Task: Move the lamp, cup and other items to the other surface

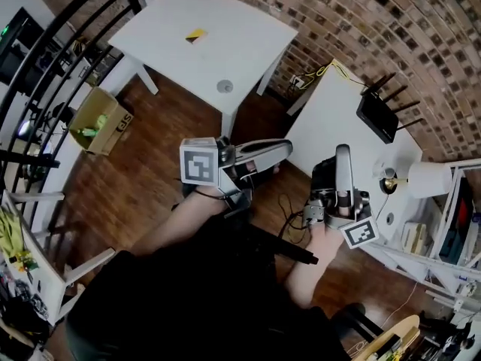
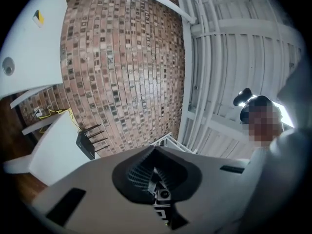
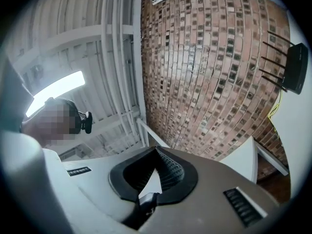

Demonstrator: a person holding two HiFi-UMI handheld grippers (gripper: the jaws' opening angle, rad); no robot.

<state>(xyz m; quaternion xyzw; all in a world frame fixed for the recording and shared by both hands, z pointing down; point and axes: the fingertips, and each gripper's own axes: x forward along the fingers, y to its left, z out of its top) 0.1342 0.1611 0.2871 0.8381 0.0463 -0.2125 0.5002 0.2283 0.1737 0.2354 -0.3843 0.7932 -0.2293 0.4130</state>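
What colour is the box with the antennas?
The antenna box is black, clearest in the head view.

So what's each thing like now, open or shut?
Left grey two-jaw gripper: shut, empty.
Right grey two-jaw gripper: shut, empty.
Brown cardboard box: open.
Black router with antennas: flat on the white table.
White-shaded lamp: on that table; lit or not, cannot tell.

Rough brick, glossy wood, smooth white tops
The brick wall (image 1: 391,28) looks rough and matt. The wood floor (image 1: 143,171) has a soft gloss. The far table (image 1: 173,21) and near table (image 1: 338,111) look smooth, and the box (image 1: 98,119) is plain cardboard.
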